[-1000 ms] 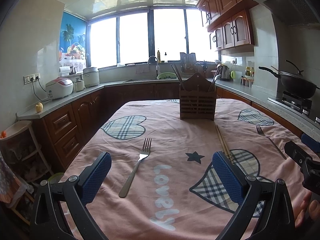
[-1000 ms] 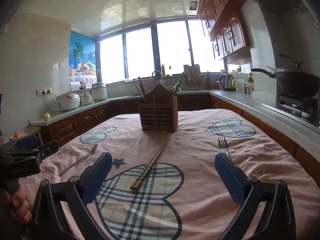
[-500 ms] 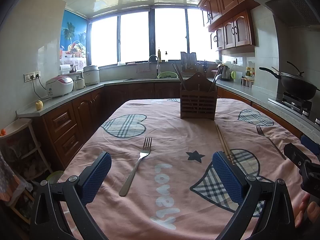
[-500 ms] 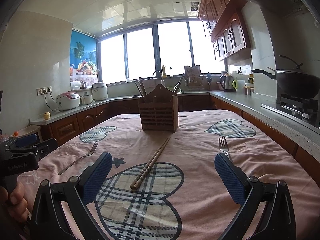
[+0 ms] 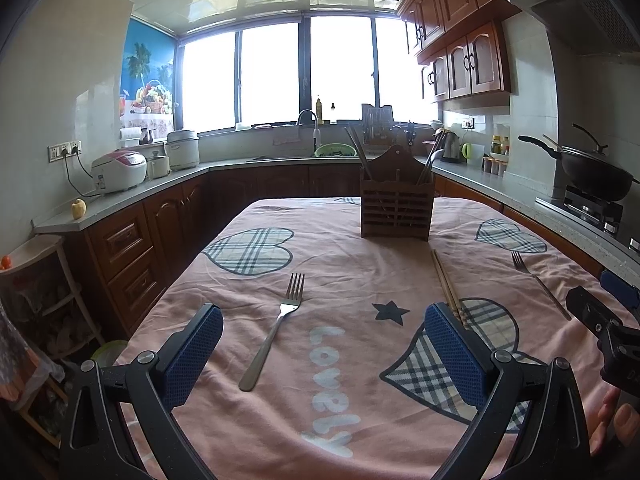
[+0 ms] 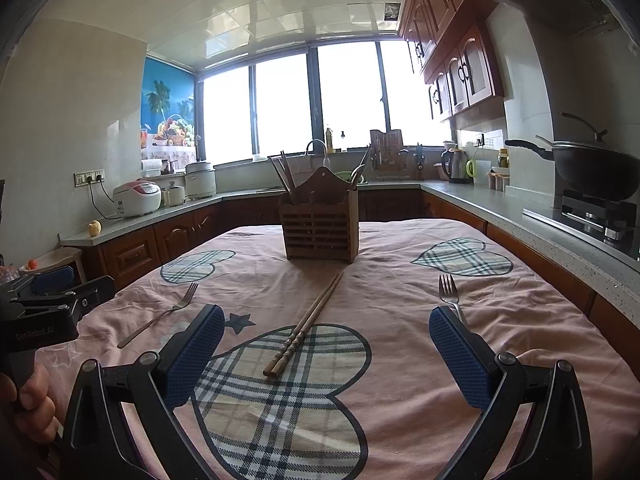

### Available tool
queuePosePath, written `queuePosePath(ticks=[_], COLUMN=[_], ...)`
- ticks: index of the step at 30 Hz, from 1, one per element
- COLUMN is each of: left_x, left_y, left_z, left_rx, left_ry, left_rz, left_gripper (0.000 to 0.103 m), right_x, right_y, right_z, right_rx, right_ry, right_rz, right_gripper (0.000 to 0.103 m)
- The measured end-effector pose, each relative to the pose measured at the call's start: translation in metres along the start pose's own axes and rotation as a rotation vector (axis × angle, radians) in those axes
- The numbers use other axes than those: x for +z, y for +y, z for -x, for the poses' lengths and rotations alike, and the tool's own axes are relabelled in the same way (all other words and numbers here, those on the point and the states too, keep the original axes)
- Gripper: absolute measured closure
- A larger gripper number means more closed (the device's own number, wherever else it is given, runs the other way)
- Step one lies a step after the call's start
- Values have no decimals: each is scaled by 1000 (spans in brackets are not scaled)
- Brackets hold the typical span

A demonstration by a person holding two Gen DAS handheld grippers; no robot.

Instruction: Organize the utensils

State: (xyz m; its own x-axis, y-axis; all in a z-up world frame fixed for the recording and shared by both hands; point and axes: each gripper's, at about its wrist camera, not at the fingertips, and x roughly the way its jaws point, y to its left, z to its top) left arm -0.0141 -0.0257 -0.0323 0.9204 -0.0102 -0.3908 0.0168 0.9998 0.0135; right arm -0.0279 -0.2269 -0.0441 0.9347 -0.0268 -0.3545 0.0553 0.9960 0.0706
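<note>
Both grippers hover above the table with their jaws spread wide and nothing between the blue pads. From the left wrist view, the left gripper [image 5: 324, 350] sits low over the pink tablecloth [image 5: 360, 280], and a fork [image 5: 276, 328] lies between its two fingers, tines pointing away toward the far end of the table, handle angled back toward the left finger. Just past the right finger's tip lies a pair of wooden chopsticks [image 5: 446, 280], side by side and touching, running back toward the wooden utensil holder [image 5: 396, 210]. That holder stands upright at the far middle of the table, with chopsticks leaning out of its left compartment and what looks like spoon or ladle handles out of its right. A second fork [image 5: 538, 286] lies well to the right, near the table edge, tines away. From the right wrist view, the right gripper [image 6: 326, 350] frames the chopsticks [image 6: 306, 324] between its fingers, their near ends resting on a plaid heart print. The second fork [image 6: 450, 294] lies just beyond the right finger's tip, partly hidden behind it. The first fork [image 6: 160, 314] lies off to the left, near the other gripper's black body, held by a hand [image 6: 28, 400].
</note>
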Motion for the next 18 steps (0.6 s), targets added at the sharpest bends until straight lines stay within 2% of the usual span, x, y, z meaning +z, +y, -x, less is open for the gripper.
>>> queuePosePath(ticks=[18], left_x=[-2], left_y=[-6], left_z=[3], left_rx=[8], left_ry=[-6], left_rz=[-2], left_gripper=[1], right_x=[6], right_y=[3], right_z=[3], right_rx=[7], right_ry=[-11], right_rz=[11], right_gripper=[0])
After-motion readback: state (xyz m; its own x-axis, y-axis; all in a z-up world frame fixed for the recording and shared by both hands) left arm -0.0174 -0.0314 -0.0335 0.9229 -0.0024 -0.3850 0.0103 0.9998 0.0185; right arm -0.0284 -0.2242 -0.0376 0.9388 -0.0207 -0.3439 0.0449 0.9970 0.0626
